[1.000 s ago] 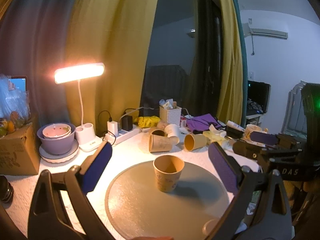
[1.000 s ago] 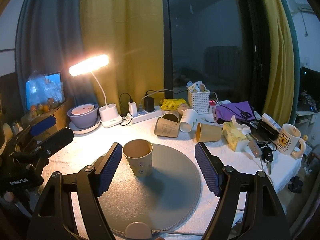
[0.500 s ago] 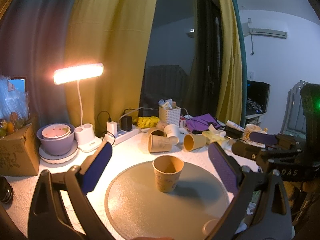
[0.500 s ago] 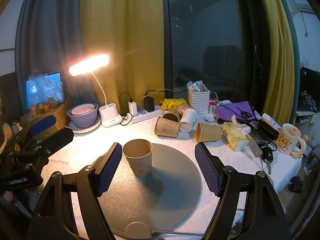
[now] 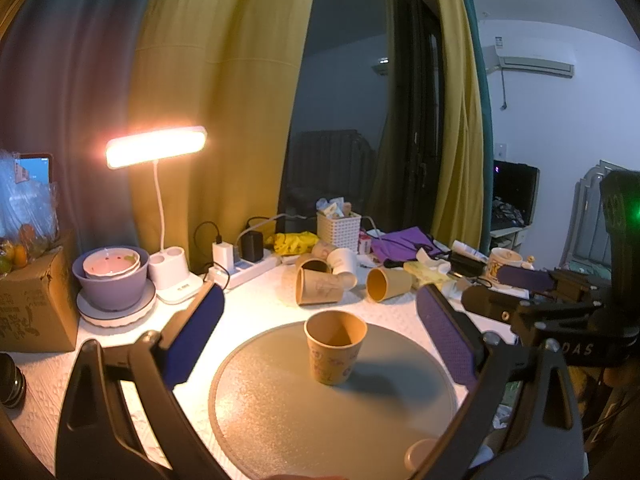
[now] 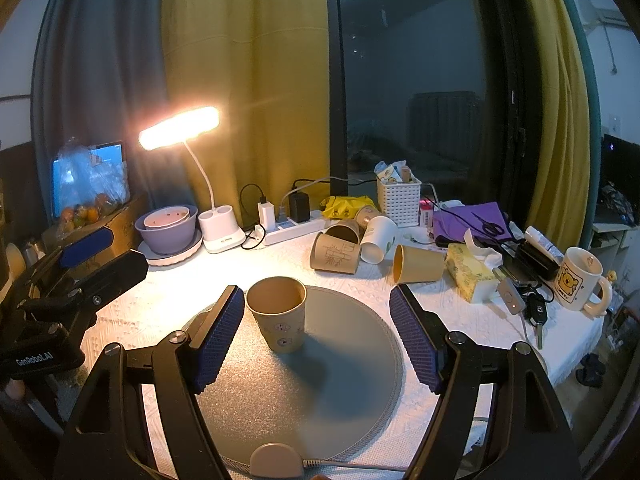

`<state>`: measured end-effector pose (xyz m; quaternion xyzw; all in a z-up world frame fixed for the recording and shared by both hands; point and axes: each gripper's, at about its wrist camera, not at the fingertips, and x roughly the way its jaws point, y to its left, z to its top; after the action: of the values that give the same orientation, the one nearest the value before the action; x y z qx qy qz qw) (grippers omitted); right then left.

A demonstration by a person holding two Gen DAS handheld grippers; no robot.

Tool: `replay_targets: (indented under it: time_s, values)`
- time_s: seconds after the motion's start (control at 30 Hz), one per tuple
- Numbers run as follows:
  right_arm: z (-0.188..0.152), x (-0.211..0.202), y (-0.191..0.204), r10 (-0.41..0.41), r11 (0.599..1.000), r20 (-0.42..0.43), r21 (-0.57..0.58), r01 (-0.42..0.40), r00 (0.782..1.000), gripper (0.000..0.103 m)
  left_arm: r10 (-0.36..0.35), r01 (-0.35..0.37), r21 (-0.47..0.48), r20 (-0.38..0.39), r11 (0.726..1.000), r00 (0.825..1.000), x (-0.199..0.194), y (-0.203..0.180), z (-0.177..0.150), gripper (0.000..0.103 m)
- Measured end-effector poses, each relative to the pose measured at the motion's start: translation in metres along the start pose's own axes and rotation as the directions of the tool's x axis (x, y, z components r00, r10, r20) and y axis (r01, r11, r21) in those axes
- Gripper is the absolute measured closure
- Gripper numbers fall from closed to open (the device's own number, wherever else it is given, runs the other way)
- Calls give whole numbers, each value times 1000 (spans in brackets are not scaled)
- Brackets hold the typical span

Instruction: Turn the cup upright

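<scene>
The cup [image 5: 335,346] stands upright on the round gray mat [image 5: 280,420], with its open mouth up. It looks the same as it did a moment ago: it has not moved, and nothing on the desk [image 6: 500,320] has moved either.

My left tongs [image 5: 320,336] are wide open and hold nothing. The cup sits out in front of them, between the two blue pads, and neither pad touches it. They have stayed where they were.

My right tongs [image 6: 318,336] are wide open too, and empty. From this side the cup is just beside the left blue pad [image 6: 218,340], but I cannot tell if it touches. They are also in the same spot as before. Both tongs point level across the mat, low over the desk.

Behind the cup, past the mat's far edge, some other paper cups [image 6: 334,256] lie on their sides. Behind the cup and to the left, a lit lamp [image 6: 180,126] shines over a purple bowl [image 6: 168,232]. To the right of the cup, far across the desk, stands a white mug [image 6: 576,278] with a bear on it.
</scene>
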<state>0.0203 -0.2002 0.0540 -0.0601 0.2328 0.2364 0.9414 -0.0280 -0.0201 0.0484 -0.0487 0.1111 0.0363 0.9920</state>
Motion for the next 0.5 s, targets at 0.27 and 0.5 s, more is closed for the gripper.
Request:
replay_targets:
  time_s: [0.27, 0.5]
  values:
    - [0, 0, 0, -1, 1000, -1, 0, 1, 1000, 25, 1, -1, 0, 0, 1000, 1000, 0, 0, 0, 5]
    - [0, 0, 0, -1, 1000, -1, 0, 1, 1000, 25, -1, 1, 1, 3, 1000, 1000, -1, -2, 0, 5]
